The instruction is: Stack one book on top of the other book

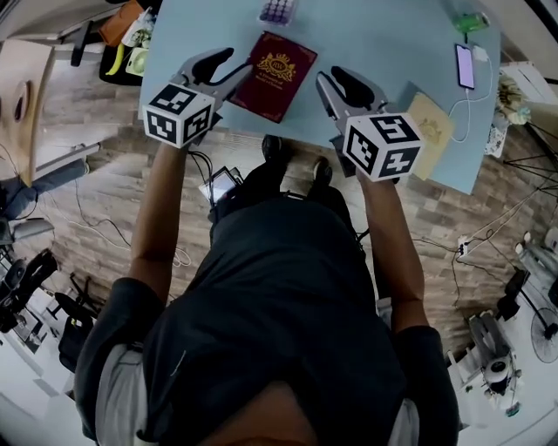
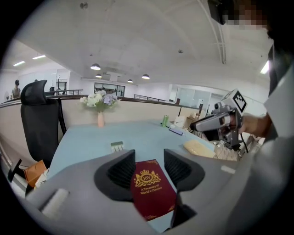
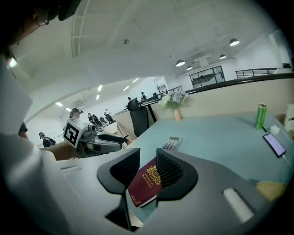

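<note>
Head view: light-blue worktop (image 1: 366, 35) at 12 o'clock from the person. Both grippers are held over its near edge.

- Maroon book (image 1: 275, 74), gold crest on cover, lies flat and closed near worktop centre, corner toward the person.
- Tan book (image 1: 430, 122) lies flat at approx 4 o'clock from the maroon one, well apart, by the near edge. Books not stacked.
- L gripper (image 1: 231, 70) is just beside the maroon book's 9 o'clock edge; contact can't be told. In the left gripper view its fingers (image 2: 121, 172) stand apart w/ nothing clamped. The maroon book (image 2: 154, 193) shows through the gap, flat on the worktop.
- R gripper (image 1: 337, 83) sits at approx 3 o'clock of the maroon book, btwn the two books. In the right gripper view its fingers (image 3: 171, 170) are spread and empty, w/ the maroon book (image 3: 144, 186) seen through the gap.
- Other items: calculator (image 1: 277, 10) at 12 o'clock of the maroon book, phone (image 1: 465, 65) on a white cable at 2 o'clock, green can (image 3: 260, 115) at the far edge.
</note>
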The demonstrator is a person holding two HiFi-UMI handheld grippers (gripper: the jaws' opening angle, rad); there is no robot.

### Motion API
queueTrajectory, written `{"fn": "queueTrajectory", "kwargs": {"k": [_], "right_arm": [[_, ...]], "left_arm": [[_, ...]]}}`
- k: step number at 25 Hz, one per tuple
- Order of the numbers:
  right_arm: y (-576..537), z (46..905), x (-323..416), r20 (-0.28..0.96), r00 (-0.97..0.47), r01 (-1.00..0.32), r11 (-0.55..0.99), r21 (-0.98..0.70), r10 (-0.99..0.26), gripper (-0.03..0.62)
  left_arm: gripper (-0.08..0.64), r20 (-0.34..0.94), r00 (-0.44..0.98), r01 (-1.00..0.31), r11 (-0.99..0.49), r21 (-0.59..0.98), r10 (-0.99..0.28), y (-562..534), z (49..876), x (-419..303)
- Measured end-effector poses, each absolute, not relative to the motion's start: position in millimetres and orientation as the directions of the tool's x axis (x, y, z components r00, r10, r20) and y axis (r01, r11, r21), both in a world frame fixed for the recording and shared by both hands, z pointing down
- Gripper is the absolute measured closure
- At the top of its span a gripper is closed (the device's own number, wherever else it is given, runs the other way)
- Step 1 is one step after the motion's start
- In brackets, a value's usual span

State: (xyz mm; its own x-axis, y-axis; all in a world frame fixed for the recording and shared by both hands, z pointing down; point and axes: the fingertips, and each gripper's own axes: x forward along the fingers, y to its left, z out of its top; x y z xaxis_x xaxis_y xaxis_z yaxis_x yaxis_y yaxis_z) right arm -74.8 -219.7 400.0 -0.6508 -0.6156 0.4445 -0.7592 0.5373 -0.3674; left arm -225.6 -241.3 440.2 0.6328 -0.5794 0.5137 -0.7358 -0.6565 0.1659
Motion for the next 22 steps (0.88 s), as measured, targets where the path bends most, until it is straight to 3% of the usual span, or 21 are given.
{"fn": "queueTrajectory", "kwargs": {"k": [22], "right_arm": [[-222.4,593.0,-104.6,0.692,-0.547,-0.837,0.289,-0.465,-0.470,0.470]], "left_arm": [[0.321,0.655,0.630,-0.728,-0.611,0.310,-0.418,-262.9,594.1,-254.6]]}}
